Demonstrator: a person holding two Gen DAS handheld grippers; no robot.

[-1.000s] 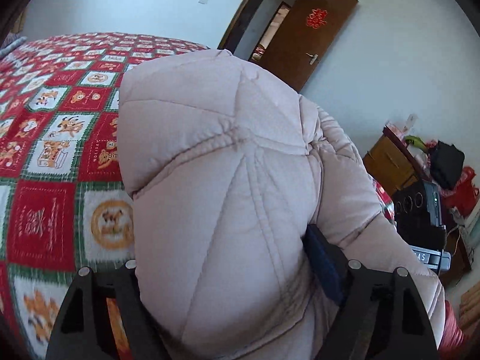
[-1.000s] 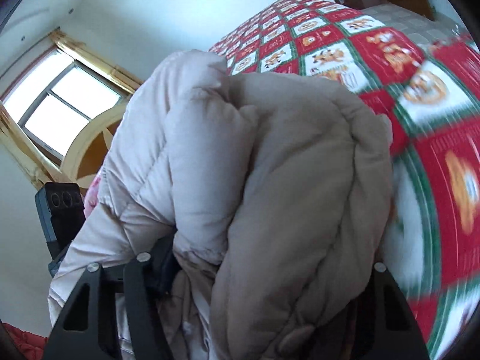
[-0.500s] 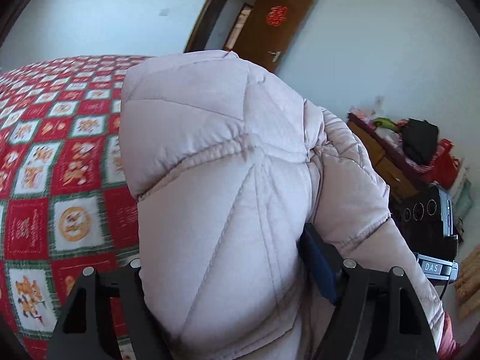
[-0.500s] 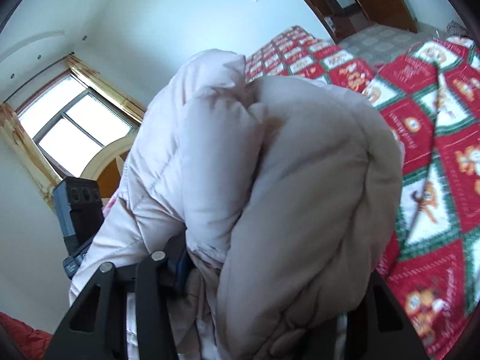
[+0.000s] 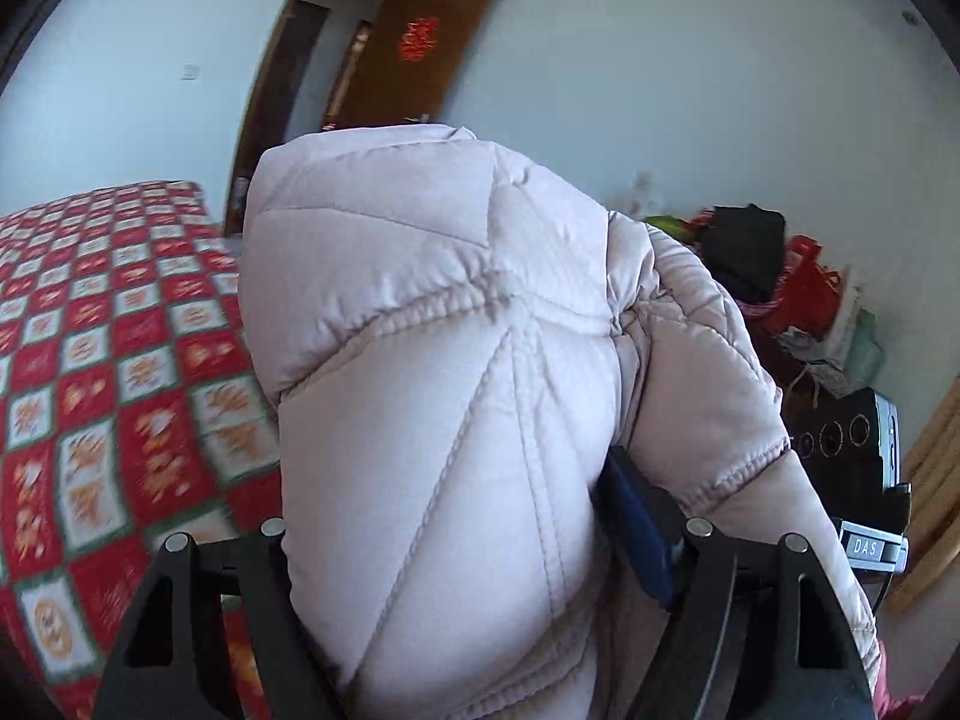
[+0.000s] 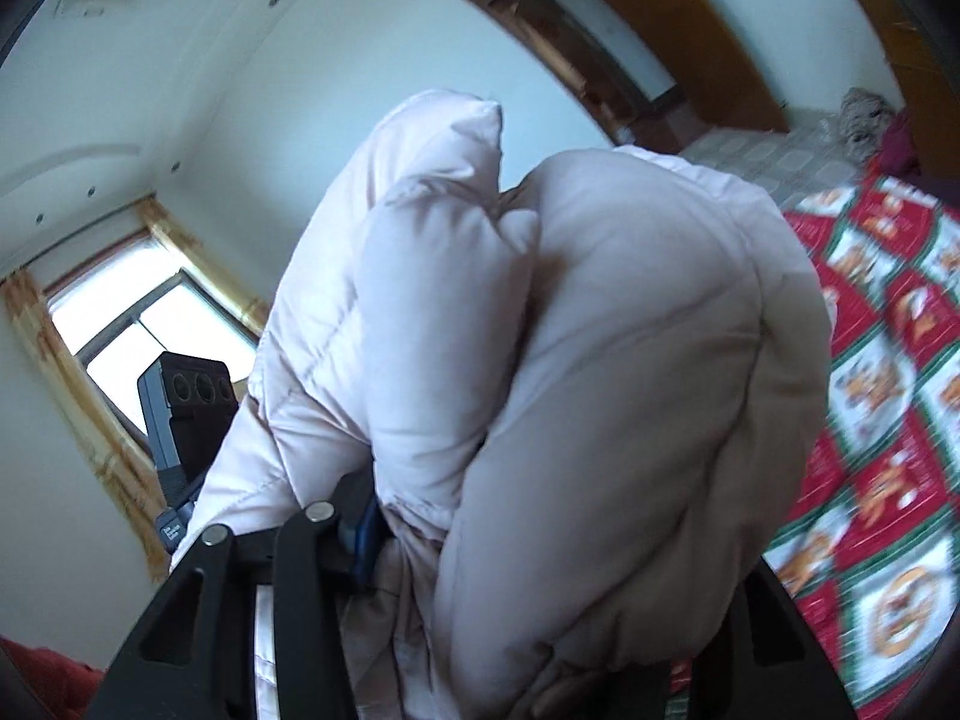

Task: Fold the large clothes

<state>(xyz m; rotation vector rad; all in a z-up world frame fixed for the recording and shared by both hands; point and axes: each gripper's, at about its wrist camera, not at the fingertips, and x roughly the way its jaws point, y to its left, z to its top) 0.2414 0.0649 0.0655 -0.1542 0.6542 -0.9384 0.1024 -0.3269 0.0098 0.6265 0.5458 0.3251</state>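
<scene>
A pale pink quilted puffer jacket (image 5: 456, 396) bulges between the fingers of my left gripper (image 5: 474, 546), which is shut on it and holds it in the air. The same jacket (image 6: 600, 372) fills the right wrist view, clamped in my right gripper (image 6: 516, 546), which is shut on a thick bundled fold. Each gripper shows in the other's view: the right one at the right of the left wrist view (image 5: 852, 450), the left one at the left of the right wrist view (image 6: 186, 402). The jacket hides most of both fingertips.
A bed with a red, green and white patterned quilt (image 5: 90, 360) lies below and to the left; it also shows in the right wrist view (image 6: 888, 420). A brown open door (image 5: 414, 54) is behind. A cluttered wooden cabinet (image 5: 798, 312) stands right. A window (image 6: 138, 336) is on the wall.
Both grippers have risen and tilted up with the jacket; the bed has dropped lower in both views, and more wall, door and ceiling show. The grips have not changed.
</scene>
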